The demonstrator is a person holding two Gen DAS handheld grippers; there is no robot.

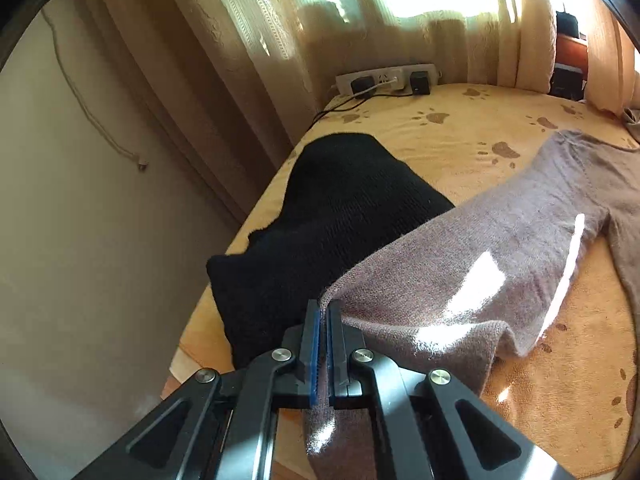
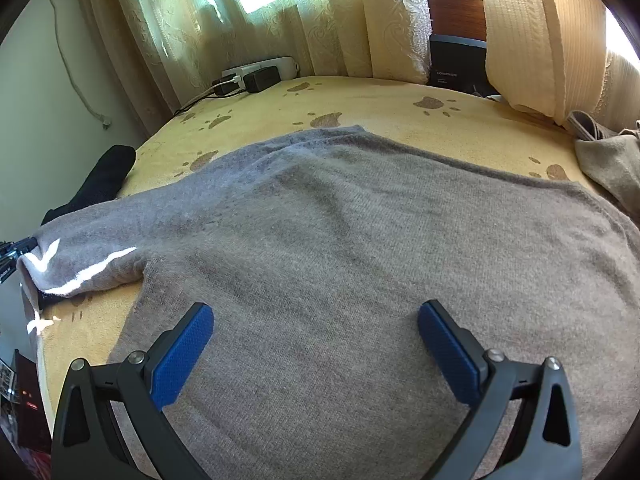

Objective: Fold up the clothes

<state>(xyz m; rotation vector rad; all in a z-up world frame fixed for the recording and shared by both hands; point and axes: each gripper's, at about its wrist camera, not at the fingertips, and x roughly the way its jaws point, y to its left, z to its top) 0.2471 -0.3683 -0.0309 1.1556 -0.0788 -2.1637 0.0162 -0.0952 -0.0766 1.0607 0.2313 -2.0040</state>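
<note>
Knitwear covers most of the bed (image 2: 400, 120); a grey-brown sweater (image 2: 360, 240) lies spread flat on the yellow blanket with brown paw prints, its body facing the right wrist camera and one sleeve (image 1: 460, 260) stretched out toward the bed's left edge. The left claw (image 1: 323, 312) is clamped on the cuff end of that sleeve; its two fingers, lined with blue pads (image 1: 316, 344), stand pressed together with the knit pinched between them, and the cloth rises from the blanket to the fingertips in a lifted fold; a loose bit of the same fabric hangs below the claw. The right claw (image 2: 316, 320) hangs over the lower part of the sweater's body with its fingers wide apart; the blue pads (image 2: 184, 356) face each other with nothing between them; whether the tips touch the knit I cannot tell. A black knitted garment (image 1: 340, 220) lies folded just beside the sleeve near the left edge of the bed, partly under the lifted sleeve in the left wrist view. At the far end of the bed a white power strip (image 1: 384, 78) sits with black plugs and cables in it, in front of cream curtains (image 1: 280, 40) lit from the window; another beige cloth (image 2: 608, 168) lies at the right edge; sun patches fall across the sleeve.
</note>
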